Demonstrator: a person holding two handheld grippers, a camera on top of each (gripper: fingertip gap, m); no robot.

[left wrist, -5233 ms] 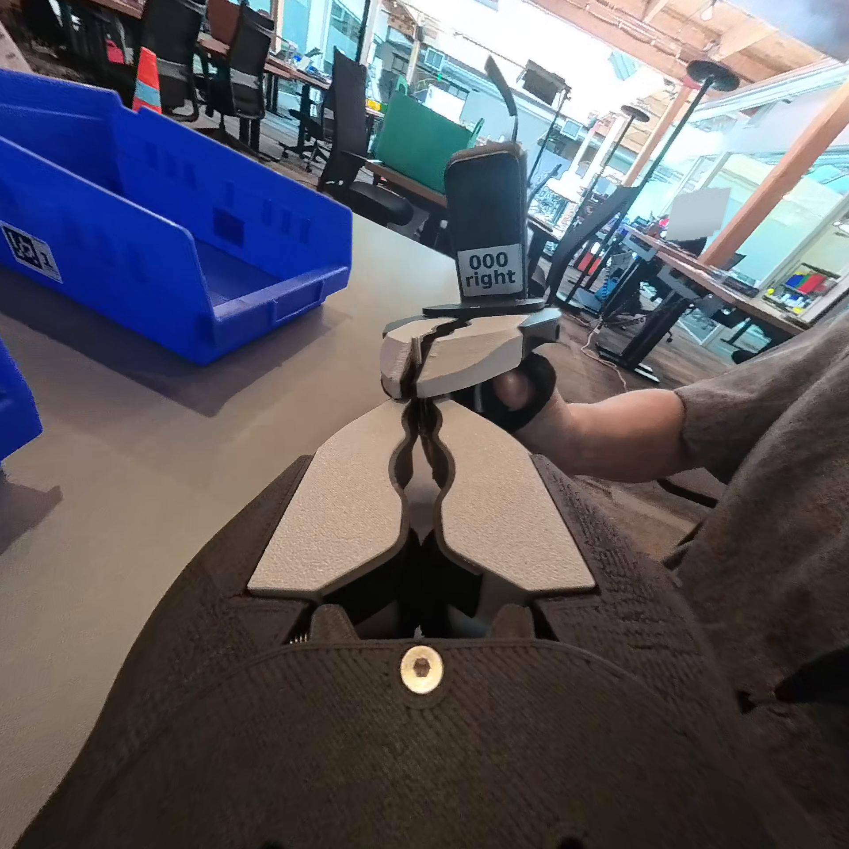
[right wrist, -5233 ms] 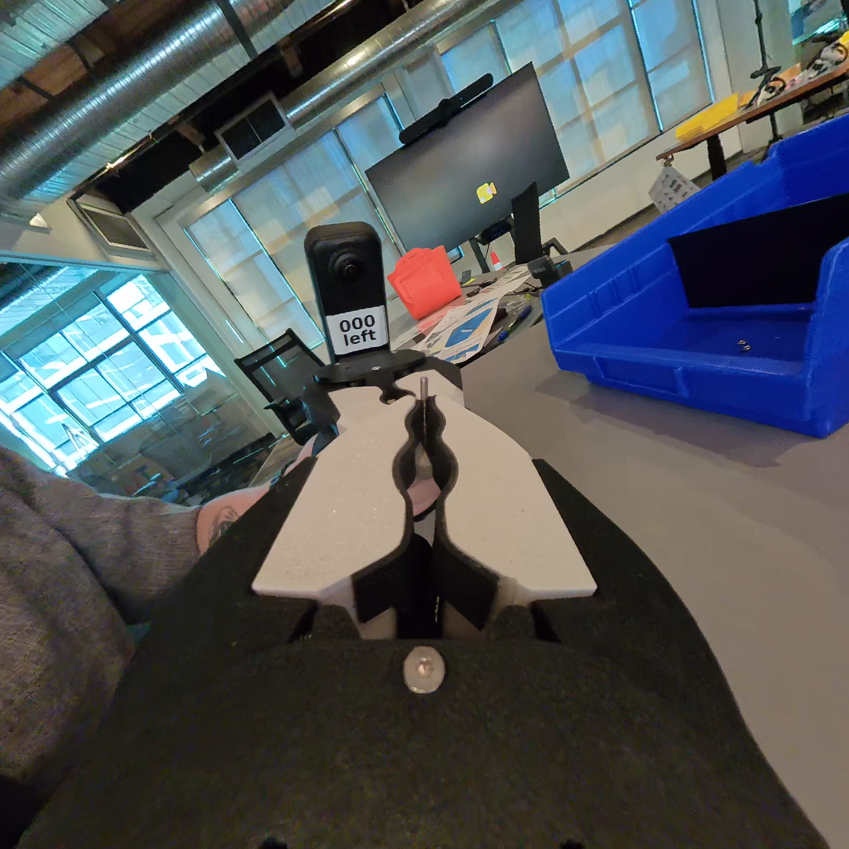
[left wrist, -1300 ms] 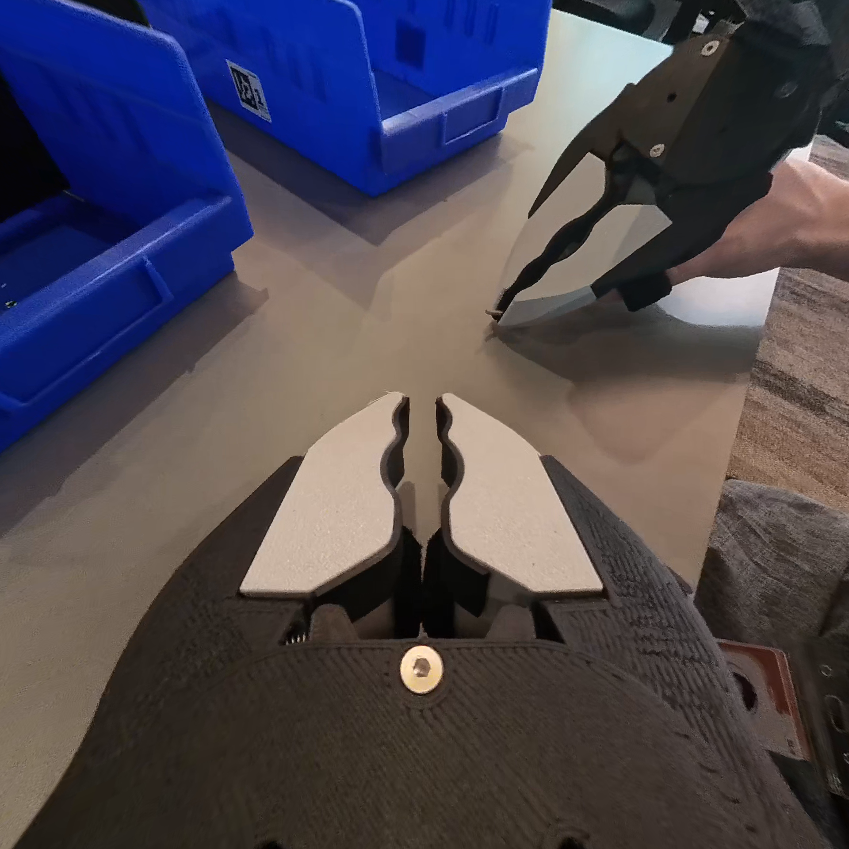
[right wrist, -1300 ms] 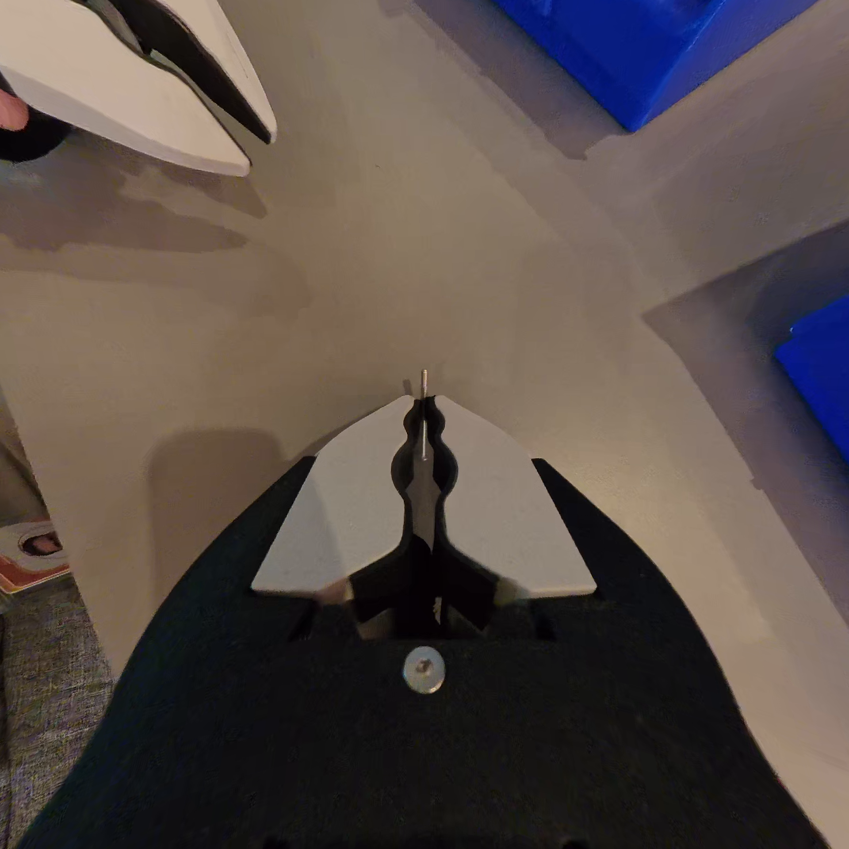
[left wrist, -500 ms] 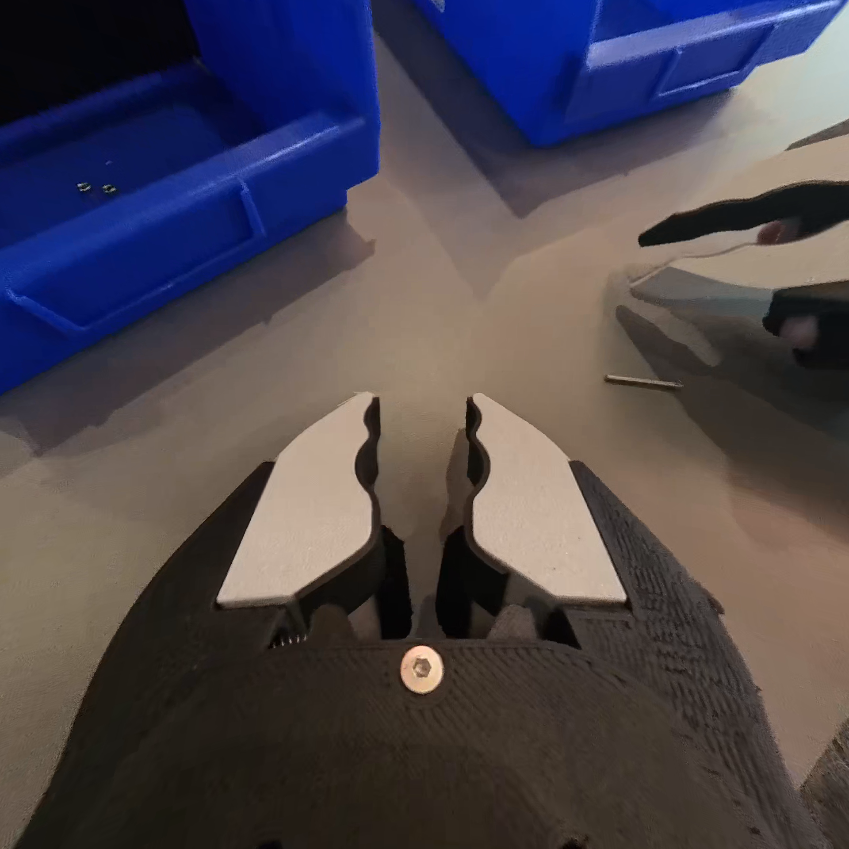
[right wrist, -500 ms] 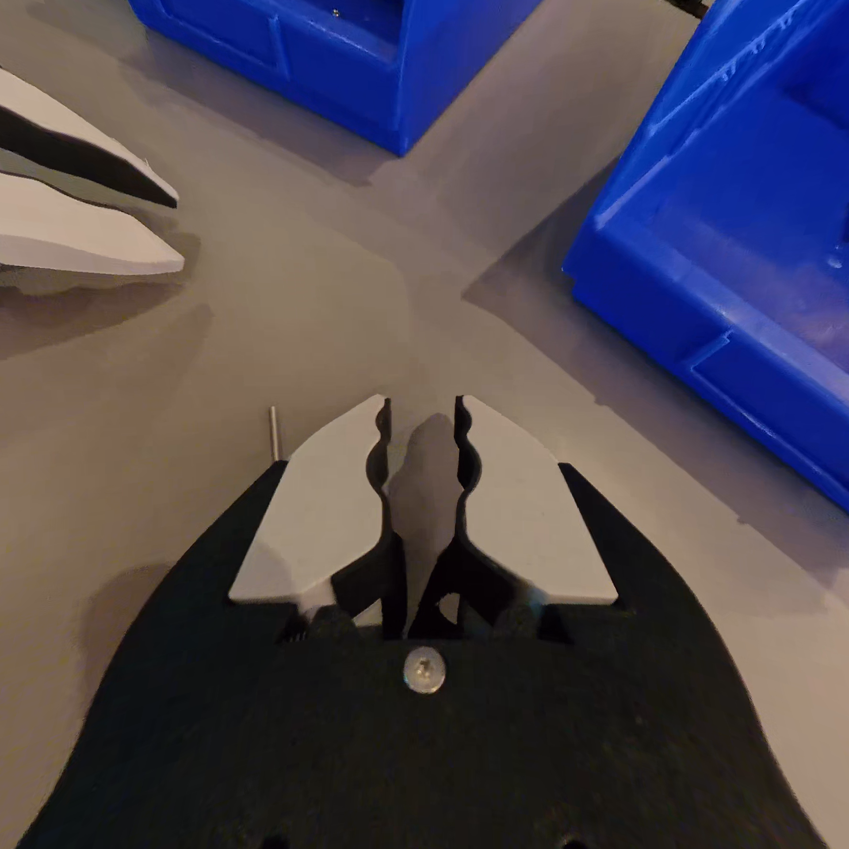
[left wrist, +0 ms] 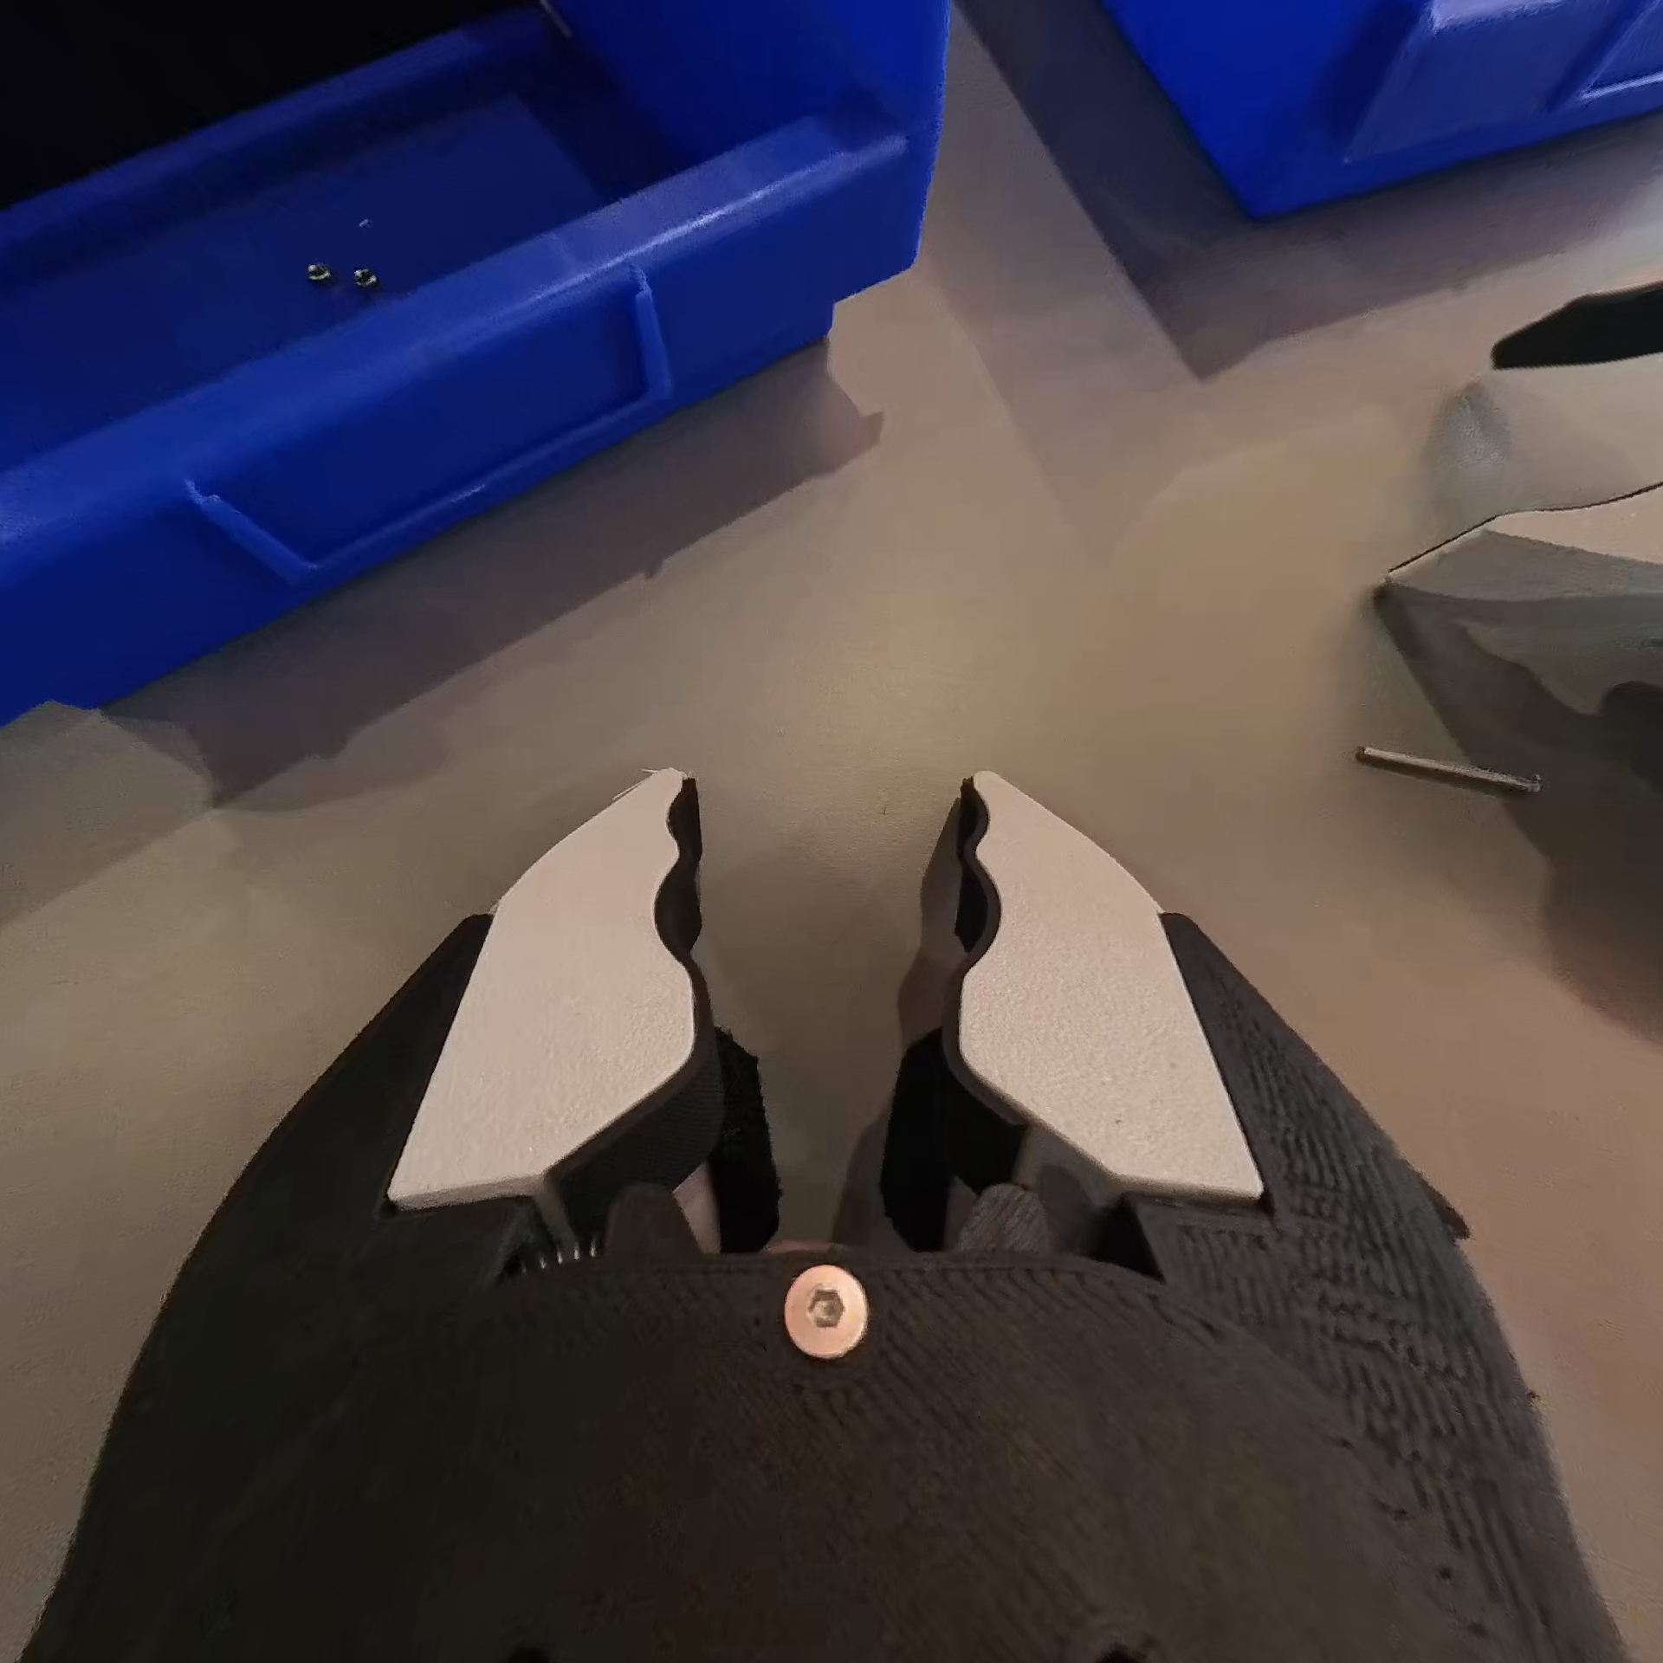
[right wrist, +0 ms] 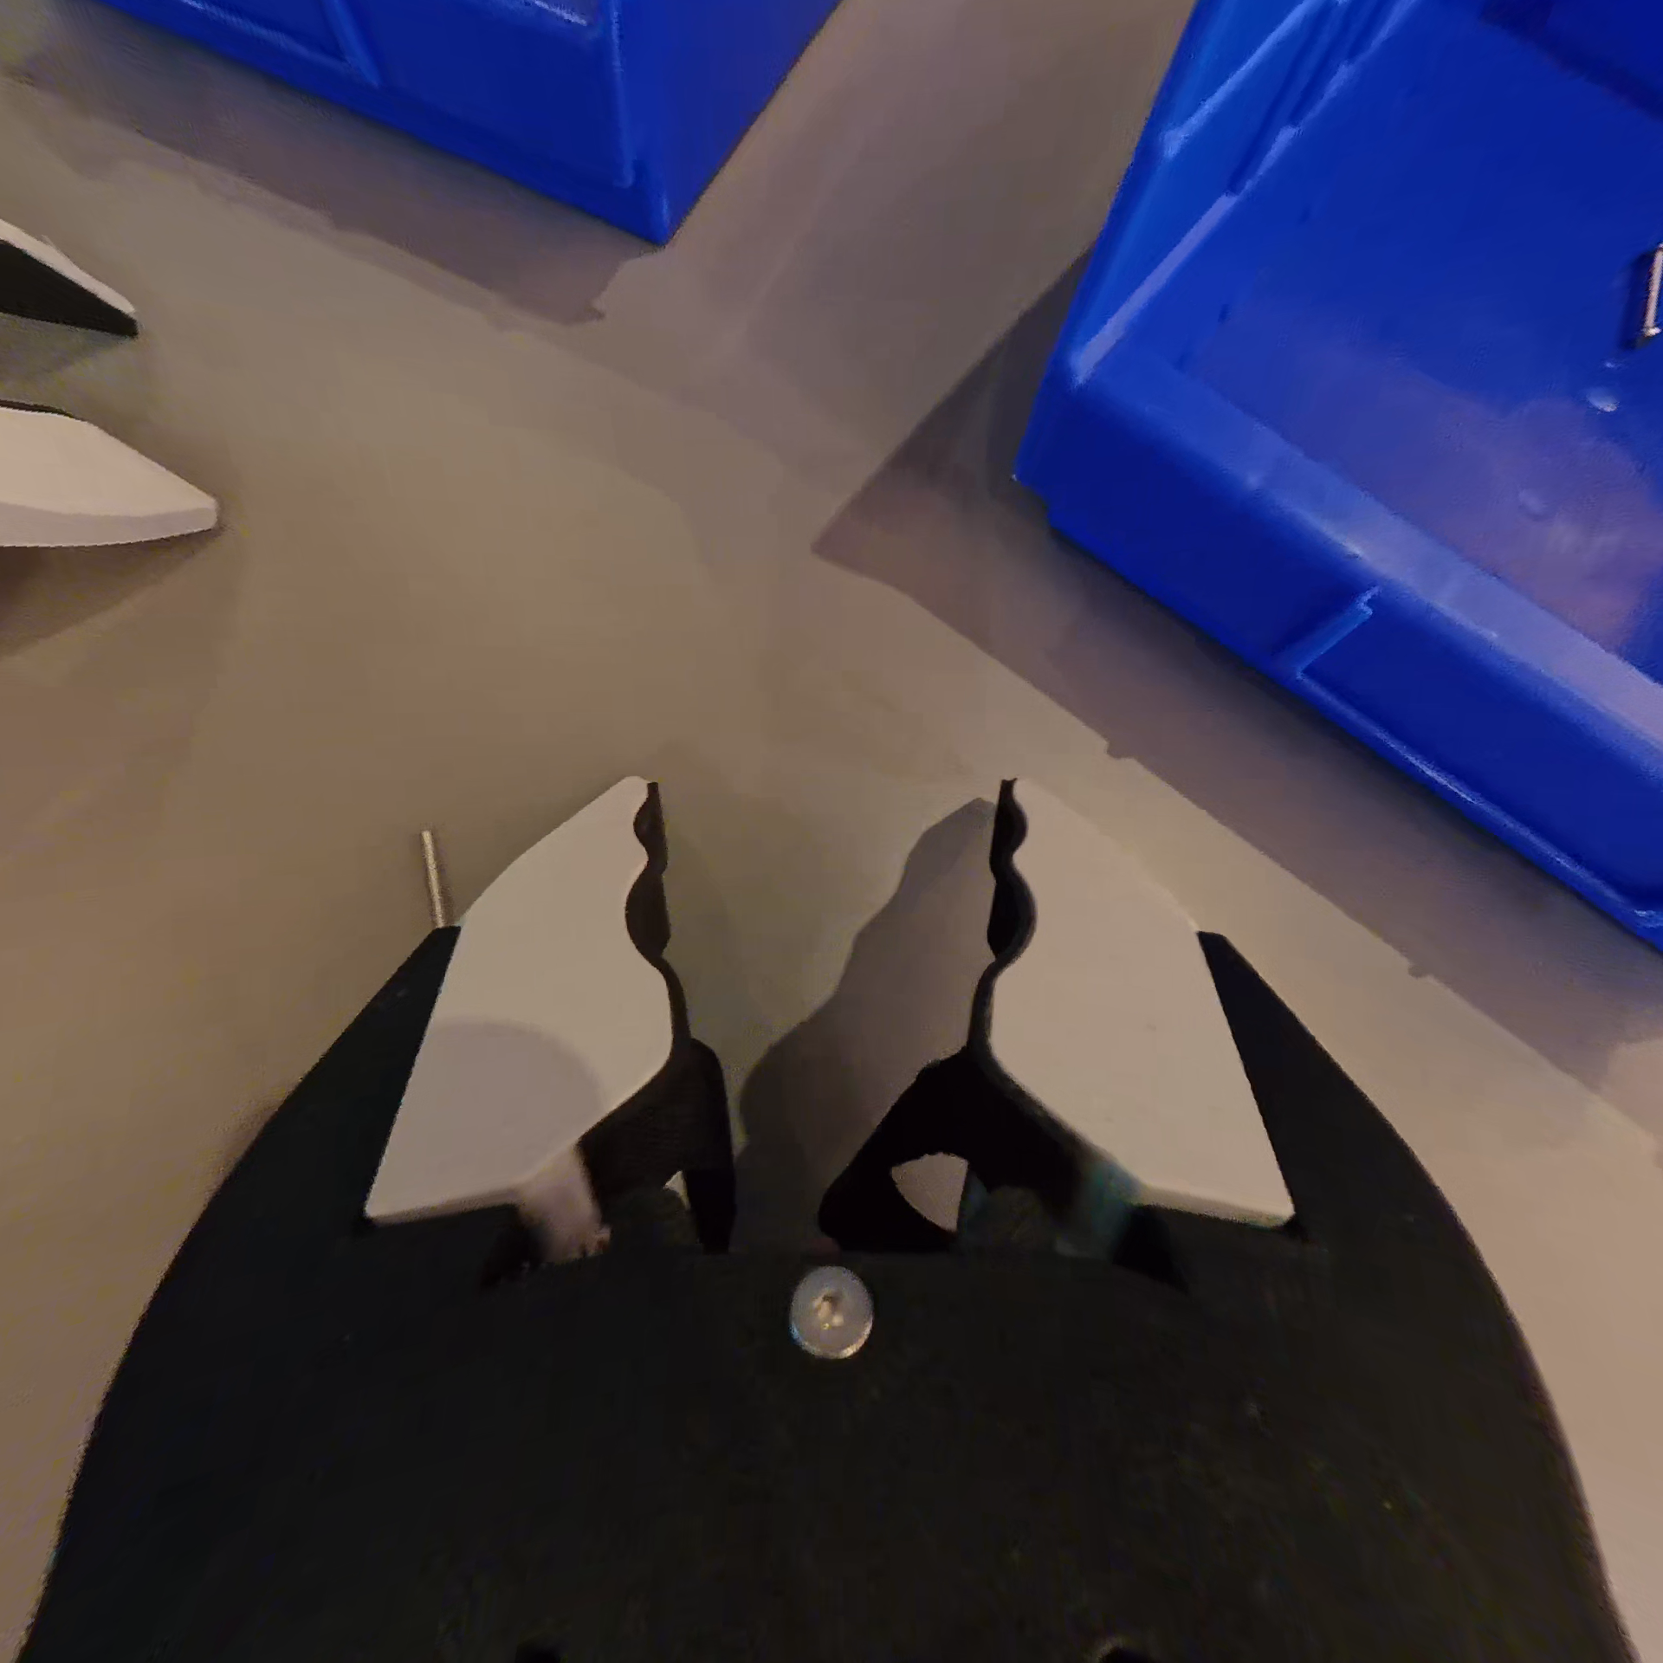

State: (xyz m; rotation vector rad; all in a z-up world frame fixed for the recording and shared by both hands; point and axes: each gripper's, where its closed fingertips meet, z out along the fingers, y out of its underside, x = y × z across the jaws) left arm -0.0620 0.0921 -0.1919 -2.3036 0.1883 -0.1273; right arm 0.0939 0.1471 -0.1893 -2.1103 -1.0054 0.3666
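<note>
Both our left gripper (left wrist: pixel 823 792) and right gripper (right wrist: pixel 828 792) gape empty, a thin steel pin (right wrist: pixel 435 877) lying at lower left beside the right one.

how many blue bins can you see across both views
2. One blue bin sits ahead-left of the left gripper; a second bin lies ahead-right, close before the right gripper. More may lie out of frame.

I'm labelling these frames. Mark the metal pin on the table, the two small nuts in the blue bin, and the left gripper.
metal pin (left wrist: pixel 1447 771), left wrist view, middle of its shaft.
small nuts (left wrist: pixel 340 274), left wrist view, between the pair on the blue bin's floor.
left gripper (left wrist: pixel 826 785), left wrist view, midway between its fingertips.
</note>
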